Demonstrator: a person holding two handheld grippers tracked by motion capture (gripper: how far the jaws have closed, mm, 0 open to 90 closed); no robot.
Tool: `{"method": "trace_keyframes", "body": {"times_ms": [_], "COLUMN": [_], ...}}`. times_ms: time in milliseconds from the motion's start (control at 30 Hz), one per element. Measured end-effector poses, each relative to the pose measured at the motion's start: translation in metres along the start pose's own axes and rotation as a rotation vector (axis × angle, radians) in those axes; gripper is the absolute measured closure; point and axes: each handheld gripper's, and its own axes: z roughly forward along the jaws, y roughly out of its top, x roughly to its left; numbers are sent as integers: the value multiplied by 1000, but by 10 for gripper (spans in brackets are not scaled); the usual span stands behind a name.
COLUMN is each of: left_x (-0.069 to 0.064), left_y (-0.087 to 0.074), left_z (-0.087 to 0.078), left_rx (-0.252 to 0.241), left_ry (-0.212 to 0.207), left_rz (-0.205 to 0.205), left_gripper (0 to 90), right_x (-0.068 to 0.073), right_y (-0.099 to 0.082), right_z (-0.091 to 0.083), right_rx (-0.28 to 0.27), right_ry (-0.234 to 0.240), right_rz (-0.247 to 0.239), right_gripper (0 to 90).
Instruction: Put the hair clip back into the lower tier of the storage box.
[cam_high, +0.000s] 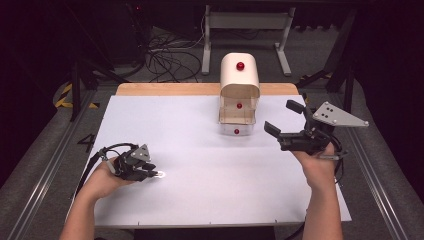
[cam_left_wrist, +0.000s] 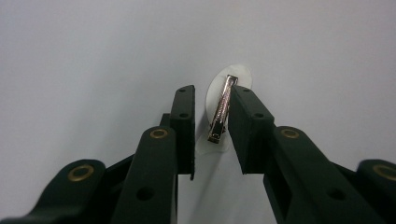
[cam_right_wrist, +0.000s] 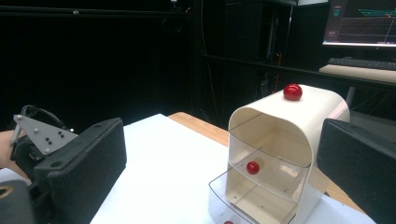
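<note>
Two claws are at work over the white table (cam_high: 200, 165). The left claw (cam_left_wrist: 212, 135) is lowered around a small silver metal hair clip with a translucent white oval backing (cam_left_wrist: 222, 109), lying flat on the table at its near left; one jaw already touches the clip's edge, the other stands just beside it, not yet pressed. A sound pick is judged to need the jaws centred on the clip's narrow sides and closed gently, low to the surface, so it is not flicked away. The right claw (cam_high: 286, 120) is held wide apart, empty, near the cream plastic mini drawer cabinet with red knobs (cam_high: 240, 92), whose lowest drawer stands pulled out. No brand, label or legible writing is seen.
</note>
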Motion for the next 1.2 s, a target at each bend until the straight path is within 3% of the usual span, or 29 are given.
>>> {"method": "trace_keyframes", "body": {"times_ms": [333, 633, 767, 933, 1200], "left_x": [2, 6, 7, 5, 4], "left_y": [-2, -5, -7, -9, -9], "left_z": [5, 6, 6, 5, 4], "left_rx": [14, -11, -26, -45, -70], "left_ry": [-20, -54, -63, -51, -81], "left_rz": [-9, -33, -24, 31, 30], "left_gripper": [761, 787, 789, 817, 831], "right_x": [1, 1, 1, 1, 1], "right_y": [0, 0, 0, 0, 0], "right_z": [0, 0, 0, 1, 2], "right_rx": [-4, -3, -2, -3, -1], "right_ry": [2, 6, 6, 7, 7], "right_rz": [4, -1, -2, -3, -5], "right_gripper": [24, 24, 24, 25, 25]}}
